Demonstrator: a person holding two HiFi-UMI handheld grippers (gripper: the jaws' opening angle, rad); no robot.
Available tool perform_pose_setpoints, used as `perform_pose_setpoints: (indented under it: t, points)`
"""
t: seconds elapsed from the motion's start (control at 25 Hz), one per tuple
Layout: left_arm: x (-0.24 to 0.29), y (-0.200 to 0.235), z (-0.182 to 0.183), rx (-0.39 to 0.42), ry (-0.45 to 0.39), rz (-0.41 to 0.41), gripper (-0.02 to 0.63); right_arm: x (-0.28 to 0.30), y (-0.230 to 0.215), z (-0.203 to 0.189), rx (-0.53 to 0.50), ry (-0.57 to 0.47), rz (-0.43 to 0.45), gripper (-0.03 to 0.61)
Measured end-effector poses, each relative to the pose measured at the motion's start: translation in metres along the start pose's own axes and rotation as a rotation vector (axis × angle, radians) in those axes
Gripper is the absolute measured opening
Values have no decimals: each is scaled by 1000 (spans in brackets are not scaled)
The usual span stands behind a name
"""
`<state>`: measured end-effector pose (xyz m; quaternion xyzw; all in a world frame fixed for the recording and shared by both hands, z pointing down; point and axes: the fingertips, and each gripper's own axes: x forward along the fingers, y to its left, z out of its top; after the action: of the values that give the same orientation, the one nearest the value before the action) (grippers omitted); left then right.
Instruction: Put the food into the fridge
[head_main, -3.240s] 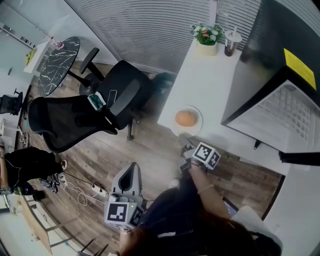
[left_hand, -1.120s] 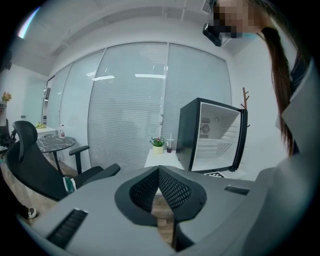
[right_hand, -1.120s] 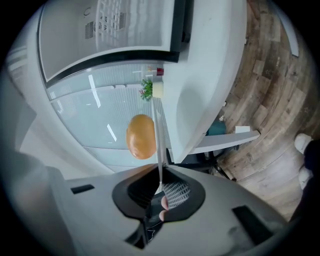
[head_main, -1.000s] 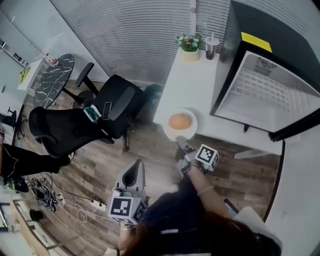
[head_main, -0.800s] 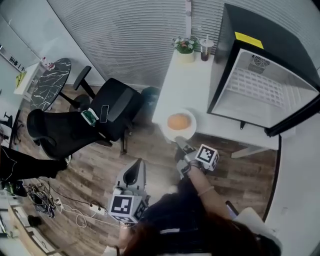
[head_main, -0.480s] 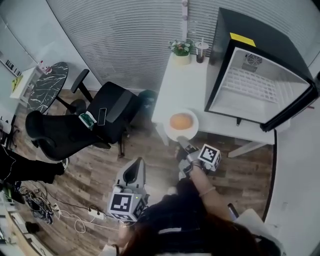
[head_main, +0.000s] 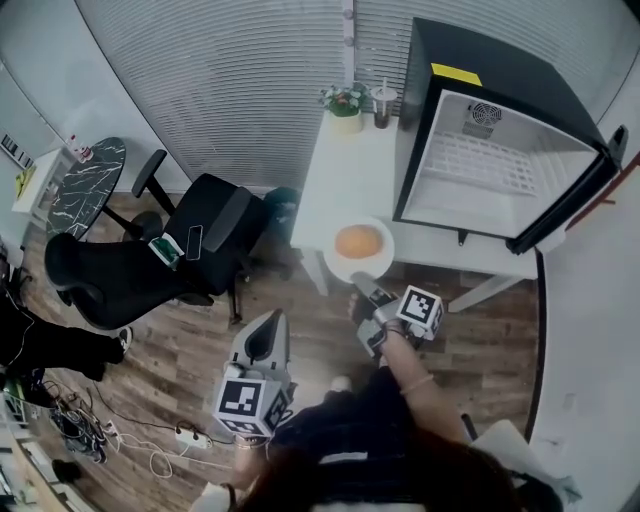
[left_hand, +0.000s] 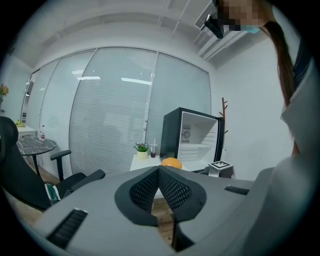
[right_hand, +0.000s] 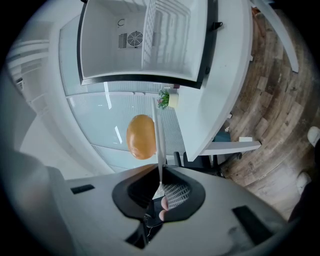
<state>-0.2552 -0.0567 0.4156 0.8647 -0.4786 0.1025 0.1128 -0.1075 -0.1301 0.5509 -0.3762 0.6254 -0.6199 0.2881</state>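
The right gripper (head_main: 366, 292) had its jaws nearly together, pinched on the near rim of a white plate (head_main: 380, 262); in the right gripper view the right gripper (right_hand: 160, 188) clamped that plate (right_hand: 159, 135) edge-on, a thin white line running up from between the pads. A round golden bun (head_main: 359, 241) sat in the middle of the plate; from the gripper's own camera the bun (right_hand: 141, 136) showed just left of the rim. In the head view the plate overlapped the near corner of the white table (head_main: 345, 180) — whether it rested there or hung just above could not be told.

The fridge (head_main: 500, 70) stood on the far right of the table with its door swung open, its white inside and wire shelf bare to view; it was well apart from the plate. A potted plant (head_main: 345, 100) and a cup (head_main: 382, 104) stood at the table's far end, beside the fridge.

The left gripper (head_main: 266, 330) hung low over the wooden floor (head_main: 200, 340), near two black office chairs (head_main: 205, 235); in its own view the left gripper (left_hand: 159, 171) had its jaws pressed together with nothing between them.
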Motion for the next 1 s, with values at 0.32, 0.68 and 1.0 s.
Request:
perform_pose_setpoints:
  t: [0.32, 0.68, 1.0]
  points:
    - [28, -39, 8, -17, -26, -19, 0, -27, 6, 14, -4, 56, 7, 12]
    - [57, -92, 10, -26, -12, -28, 0, -64, 17, 47, 11, 101, 30, 12]
    - [94, -125, 13, -21, -2, -47, 0, -92, 24, 92, -1, 93, 44, 12]
